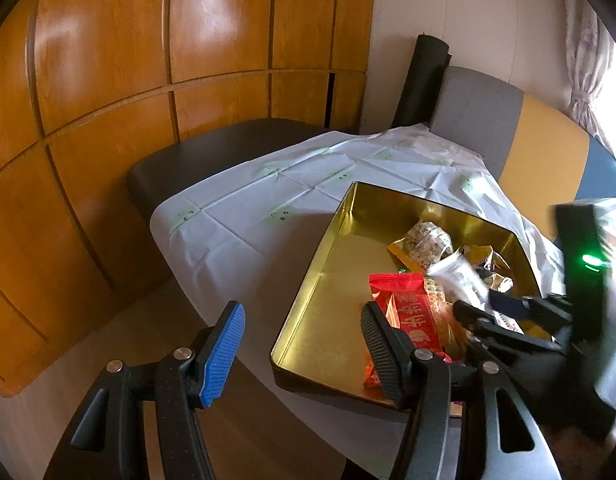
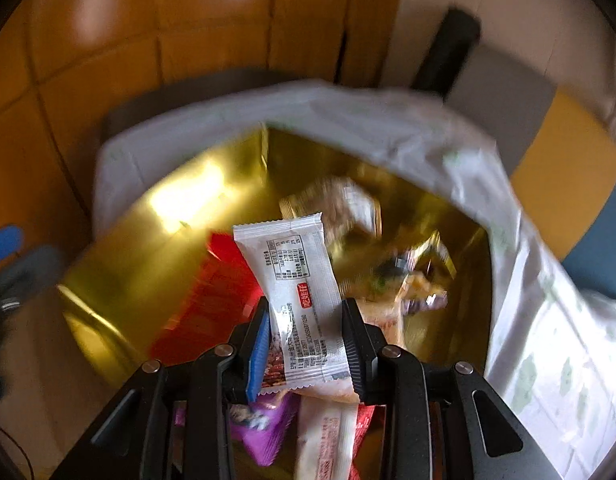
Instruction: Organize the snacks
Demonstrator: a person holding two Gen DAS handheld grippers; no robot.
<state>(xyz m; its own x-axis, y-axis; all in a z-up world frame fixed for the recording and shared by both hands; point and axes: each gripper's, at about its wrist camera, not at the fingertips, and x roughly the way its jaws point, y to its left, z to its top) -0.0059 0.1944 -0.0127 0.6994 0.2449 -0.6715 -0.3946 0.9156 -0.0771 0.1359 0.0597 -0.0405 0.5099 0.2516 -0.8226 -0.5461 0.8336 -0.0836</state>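
The tin [image 1: 339,264] in front of me is shiny gold inside with a dark outer wall. At its 5 o'clock corner lies a red packet [image 1: 403,312] with gold characters. My right gripper [image 2: 306,344] has one blue ribbed pad and one black; the sachet [image 2: 296,288] between them is white with black print and a small red label. Toward 6 o'clock under it I see a purple wrapper [image 2: 264,428]. My left gripper [image 1: 304,344] shows the same blue and black pads. The cloth [image 1: 236,216] is white with pale green marks; the cabinet [image 1: 148,60] at 11 o'clock is orange-brown wood.
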